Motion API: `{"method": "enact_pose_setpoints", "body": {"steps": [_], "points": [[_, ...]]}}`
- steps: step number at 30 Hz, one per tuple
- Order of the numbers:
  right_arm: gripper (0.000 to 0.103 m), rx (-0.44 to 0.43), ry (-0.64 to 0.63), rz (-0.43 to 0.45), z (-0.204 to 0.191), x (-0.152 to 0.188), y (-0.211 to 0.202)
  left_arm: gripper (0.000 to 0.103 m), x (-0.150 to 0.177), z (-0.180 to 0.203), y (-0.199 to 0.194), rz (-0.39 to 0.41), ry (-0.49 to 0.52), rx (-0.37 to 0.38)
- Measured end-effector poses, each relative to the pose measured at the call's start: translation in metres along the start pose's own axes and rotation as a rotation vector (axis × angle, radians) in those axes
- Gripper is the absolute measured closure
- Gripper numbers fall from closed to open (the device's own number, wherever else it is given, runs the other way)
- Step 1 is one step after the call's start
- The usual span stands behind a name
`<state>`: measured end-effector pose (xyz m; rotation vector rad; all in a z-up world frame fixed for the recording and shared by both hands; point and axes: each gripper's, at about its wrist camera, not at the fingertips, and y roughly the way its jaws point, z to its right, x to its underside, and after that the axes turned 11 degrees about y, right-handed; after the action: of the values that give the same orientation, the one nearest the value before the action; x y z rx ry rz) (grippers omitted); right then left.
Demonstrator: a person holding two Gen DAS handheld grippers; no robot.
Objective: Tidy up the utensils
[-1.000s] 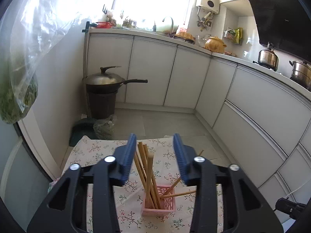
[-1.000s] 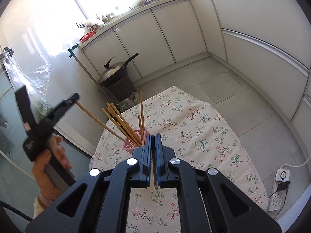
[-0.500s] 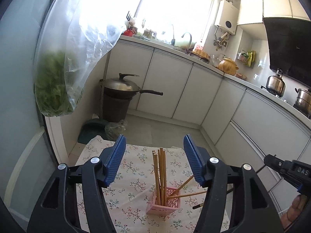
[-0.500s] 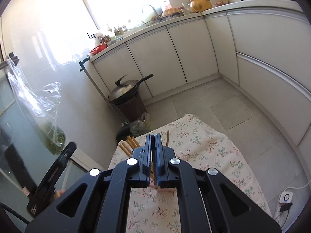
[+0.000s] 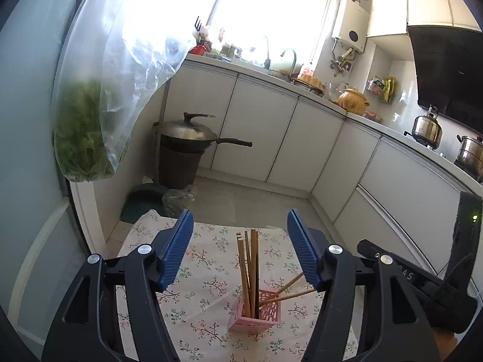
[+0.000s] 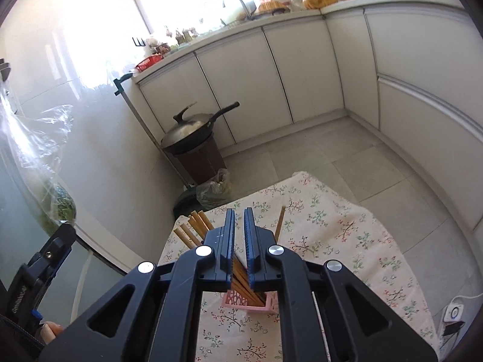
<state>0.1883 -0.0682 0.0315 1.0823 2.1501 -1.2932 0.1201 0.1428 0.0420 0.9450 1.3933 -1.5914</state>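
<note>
A pink perforated holder [image 5: 255,312] stands on the floral tablecloth [image 5: 205,274] with several wooden chopsticks [image 5: 250,268] upright or leaning in it. My left gripper [image 5: 240,241] is wide open and empty, held above and short of the holder. My right gripper [image 6: 239,235] has its jaws nearly together with a narrow gap and nothing between them; it hovers above the holder [image 6: 241,299], whose chopsticks [image 6: 196,226] fan out behind the fingers. The right gripper's body also shows in the left wrist view [image 5: 422,283].
The table's far edge [image 6: 302,178] drops to a tiled floor. A lidded wok [image 5: 187,134] sits on a brown bin by the cabinets. A plastic bag of greens [image 5: 87,126] hangs at the left. A power strip [image 6: 454,315] lies on the floor at the right.
The left gripper has opened wider and drawn back and up from the chopsticks. The right gripper's jaws have parted slightly and it has shifted over the holder.
</note>
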Motion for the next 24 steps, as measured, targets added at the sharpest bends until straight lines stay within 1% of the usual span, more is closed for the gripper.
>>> {"method": "enact_pose_setpoints", "body": {"steps": [3,5,6,7,8,9,12,14,16,17,20,22,23,24], "points": [[0.095,0.017,-0.036,0.050,-0.004,0.000,-0.027,0.040,-0.003,0.013,-0.011,0.022,0.043,-0.022],[0.095,0.041,-0.063,0.075,-0.006,0.002,-0.044,0.034,-0.003,0.023,-0.019,0.039,0.072,-0.046],[0.092,0.052,-0.075,0.086,-0.006,0.004,-0.052,0.032,-0.003,0.028,-0.024,0.052,0.085,-0.057],[0.083,0.065,-0.088,0.098,-0.006,0.006,-0.059,0.026,-0.003,0.032,-0.030,0.064,0.097,-0.064],[0.078,0.077,-0.099,0.110,-0.006,0.007,-0.065,0.022,-0.003,0.037,-0.033,0.071,0.108,-0.070],[0.073,0.086,-0.108,0.126,-0.005,0.010,-0.073,0.020,-0.002,0.042,-0.038,0.077,0.123,-0.076],[0.072,0.097,-0.116,0.154,-0.001,0.014,-0.092,0.017,0.004,0.055,-0.050,0.094,0.154,-0.095],[0.070,0.109,-0.117,0.170,0.004,0.018,-0.103,0.014,0.009,0.061,-0.057,0.099,0.166,-0.106],[0.061,0.126,-0.118,0.188,0.010,0.023,-0.114,0.011,0.014,0.066,-0.064,0.101,0.175,-0.108],[0.059,0.131,-0.117,0.193,0.012,0.025,-0.118,0.008,0.016,0.069,-0.066,0.101,0.183,-0.109],[0.048,0.134,-0.102,0.203,0.023,0.033,-0.129,0.007,0.027,0.078,-0.078,0.112,0.214,-0.137],[0.035,0.143,-0.087,0.209,0.030,0.040,-0.136,0.007,0.033,0.082,-0.084,0.118,0.228,-0.151],[0.031,0.148,-0.073,0.217,0.036,0.045,-0.140,0.007,0.036,0.084,-0.086,0.120,0.233,-0.149],[0.022,0.158,-0.061,0.221,0.042,0.049,-0.143,0.007,0.039,0.086,-0.087,0.120,0.238,-0.147]]}}
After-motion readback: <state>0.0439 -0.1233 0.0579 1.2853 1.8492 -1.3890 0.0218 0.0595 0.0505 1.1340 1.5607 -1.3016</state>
